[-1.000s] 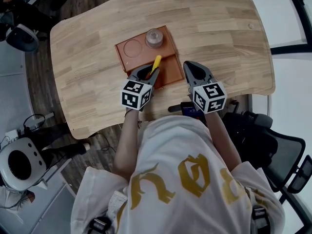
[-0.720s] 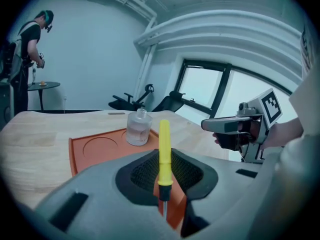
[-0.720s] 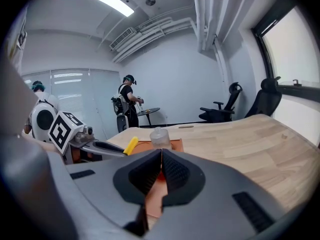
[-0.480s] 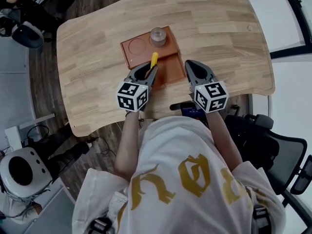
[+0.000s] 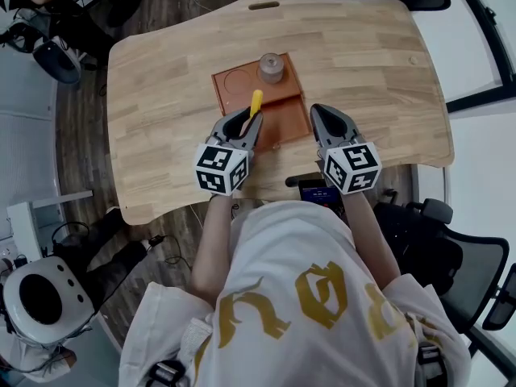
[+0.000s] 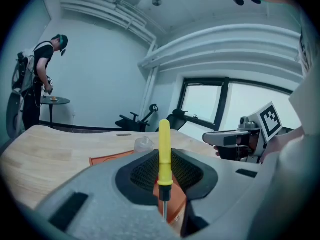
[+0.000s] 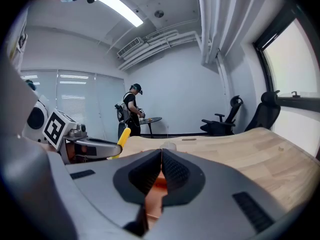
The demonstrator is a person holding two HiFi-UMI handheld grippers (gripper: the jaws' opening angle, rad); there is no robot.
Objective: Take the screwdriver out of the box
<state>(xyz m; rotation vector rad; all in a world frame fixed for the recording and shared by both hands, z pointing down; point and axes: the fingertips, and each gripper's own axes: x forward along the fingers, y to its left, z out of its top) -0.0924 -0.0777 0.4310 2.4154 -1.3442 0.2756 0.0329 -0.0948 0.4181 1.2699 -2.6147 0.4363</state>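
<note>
An orange-brown box lies in the middle of the wooden table. A clear jar stands in the box's far part, beside a round recess. My left gripper is shut on the thin metal shaft of the screwdriver, whose yellow handle sticks out past the jaws over the box. In the left gripper view the screwdriver stands upright between the pads. My right gripper hovers at the box's right side, shut with nothing in it; its pads meet over the box.
A dark phone-like device lies at the table's near edge. An office chair stands at the right, and a white round machine sits on the floor at the left. A person stands far off at a small round table.
Both grippers have risen a little above the table. The left one still carries the screwdriver, now held more level. The right gripper stays shut and empty.
</note>
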